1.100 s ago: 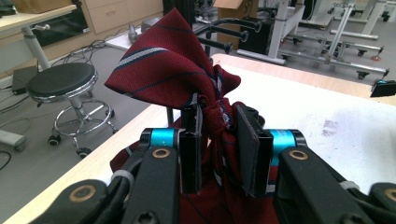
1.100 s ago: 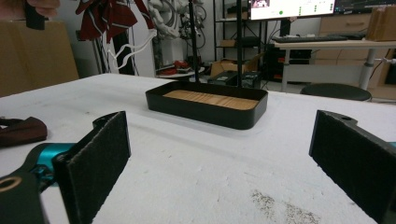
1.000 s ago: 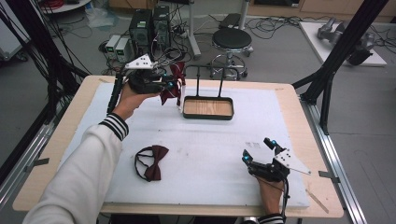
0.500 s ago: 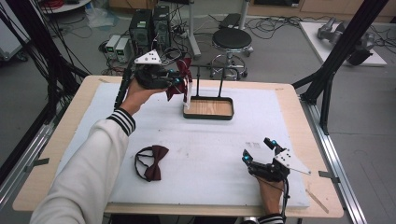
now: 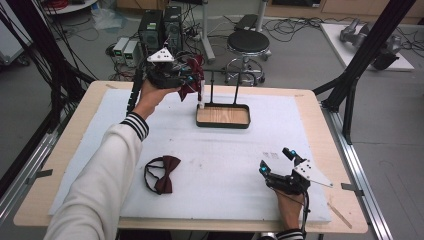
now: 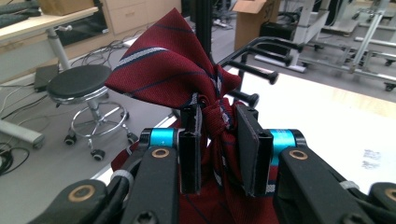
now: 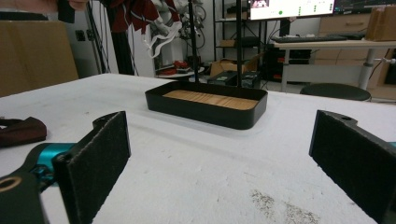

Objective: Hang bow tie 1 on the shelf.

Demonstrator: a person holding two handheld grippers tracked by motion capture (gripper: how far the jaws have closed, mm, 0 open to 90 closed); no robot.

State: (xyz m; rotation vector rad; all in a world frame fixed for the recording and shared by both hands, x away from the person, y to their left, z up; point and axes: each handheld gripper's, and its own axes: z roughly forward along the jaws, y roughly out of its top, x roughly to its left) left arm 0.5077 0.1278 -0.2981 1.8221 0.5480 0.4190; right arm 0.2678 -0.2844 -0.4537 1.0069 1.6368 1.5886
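Resting at five o'clock on the white mat (image 5: 220, 150), the right gripper (image 5: 276, 161) lies low on the surface with its jaws spread wide and nothing between them; in the right gripper view both black pads (image 7: 100, 154) stand well apart over bare mat. At seven o'clock, a dark maroon bow tie (image 5: 162, 173) with its black neck band lies flat on the mat, apart from both grippers. At twelve o'clock stands a black tray with a wooden floor (image 5: 222, 116), two thin black posts rising from its far rim. At eleven o'clock, the left gripper (image 5: 192, 80), raised above the table just beside the tray's posts, has its jaws clenched on a red striped bow tie (image 6: 173, 70), the pads pinching its knot.
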